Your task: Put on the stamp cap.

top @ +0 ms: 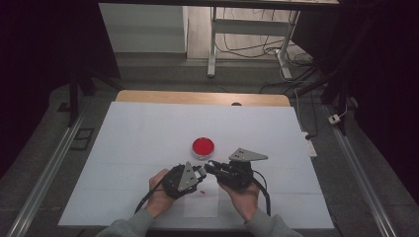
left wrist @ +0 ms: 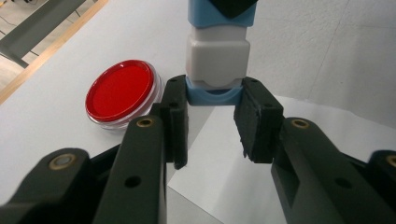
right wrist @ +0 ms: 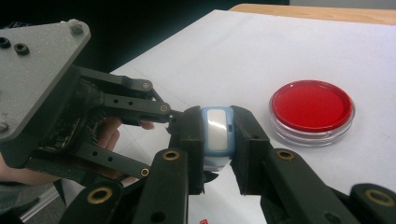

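Both grippers clamp a blue-and-white self-inking stamp (left wrist: 217,56) above the white sheet, left gripper (left wrist: 212,122) on its blue cap, right gripper (right wrist: 218,140) on its body; judging by this, the cap is being pulled off beside the red ink pad (left wrist: 120,91), which calls for a straight, steady separation

Brightness: the white table cover (top: 148,143) is evenly lit from above; the room around it falls into near black.
Shadows: soft and short.
Glare: a pale sheen on the red dish (right wrist: 312,108) lid.
Focus: the near black jaws look slightly soft.
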Motion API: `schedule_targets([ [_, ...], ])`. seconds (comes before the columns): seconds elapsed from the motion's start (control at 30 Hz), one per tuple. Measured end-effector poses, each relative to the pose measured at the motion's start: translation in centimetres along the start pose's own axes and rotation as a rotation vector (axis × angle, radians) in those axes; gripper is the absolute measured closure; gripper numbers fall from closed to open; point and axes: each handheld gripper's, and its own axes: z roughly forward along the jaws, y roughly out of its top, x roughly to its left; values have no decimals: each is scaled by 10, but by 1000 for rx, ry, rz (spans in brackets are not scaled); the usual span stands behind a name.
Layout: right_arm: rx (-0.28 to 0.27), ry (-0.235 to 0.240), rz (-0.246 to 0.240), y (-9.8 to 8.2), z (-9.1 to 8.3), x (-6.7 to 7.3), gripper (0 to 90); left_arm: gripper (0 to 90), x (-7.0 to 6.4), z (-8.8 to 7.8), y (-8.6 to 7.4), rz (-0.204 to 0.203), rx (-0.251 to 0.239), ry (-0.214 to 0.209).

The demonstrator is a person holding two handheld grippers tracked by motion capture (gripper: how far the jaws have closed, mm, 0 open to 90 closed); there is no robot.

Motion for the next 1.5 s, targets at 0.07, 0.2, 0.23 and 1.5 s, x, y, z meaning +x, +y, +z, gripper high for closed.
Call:
schedule_targets([
  [0.07, 1, 3, 1, -1, 1, 0, 755, 652, -1, -1, 1, 10, 2, 10],
  [0.2, -3, -1, -3, -2, 1, 1, 756, 652, -1, -1, 0, 5, -2, 15],
  [0.23, -3, -1, -5, -2, 1, 2, 756, 653, -1, -1, 0, 5, -6, 20],
  [1.5, -53, 57, 85, -9, 1, -3, 760, 657, -7, -8, 2, 29, -42, 61],
])
